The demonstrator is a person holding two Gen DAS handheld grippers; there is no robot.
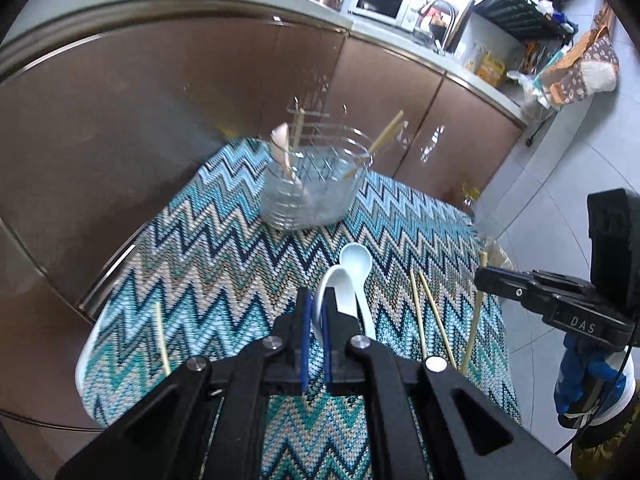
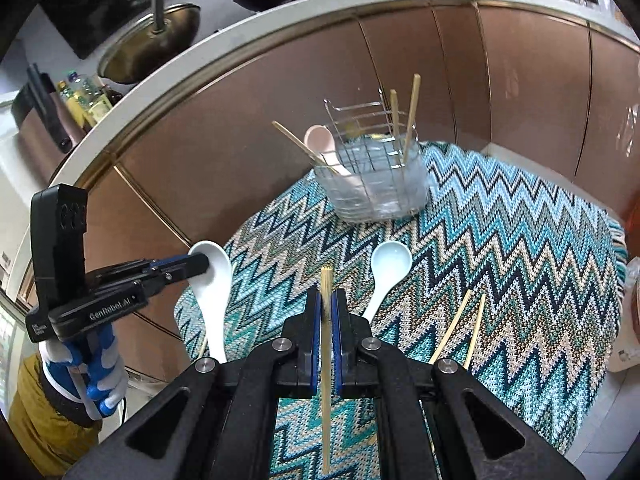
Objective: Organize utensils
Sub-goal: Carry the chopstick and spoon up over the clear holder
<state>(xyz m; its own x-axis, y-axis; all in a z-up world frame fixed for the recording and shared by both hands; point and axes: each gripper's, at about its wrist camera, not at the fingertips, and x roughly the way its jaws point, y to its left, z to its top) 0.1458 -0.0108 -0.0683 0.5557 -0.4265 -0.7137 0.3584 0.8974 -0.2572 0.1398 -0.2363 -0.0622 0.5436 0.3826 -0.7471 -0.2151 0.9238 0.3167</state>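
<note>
White spoon (image 1: pixel 320 312) is clamped in the left gripper (image 1: pixel 316 304), jaws closed on its bowl rim, held above the zigzag cloth (image 1: pixel 224 264). Bamboo chopstick (image 2: pixel 327 340) is pinched in the right gripper (image 2: pixel 328 304), jaws fully closed. Second white spoon (image 2: pixel 386 268) and two chopsticks (image 2: pixel 460 328) are left on the cloth; the holder (image 2: pixel 376 176) is at the far edge.

- The utensil holder (image 2: pixel 376 176) stands at the far end of the mat (image 2: pixel 500 240), before the cabinets (image 2: pixel 256 120).
- A spoon (image 2: pixel 386 276) lies mid-mat.
- Two chopsticks (image 2: pixel 464 328) lie right of it.
</note>
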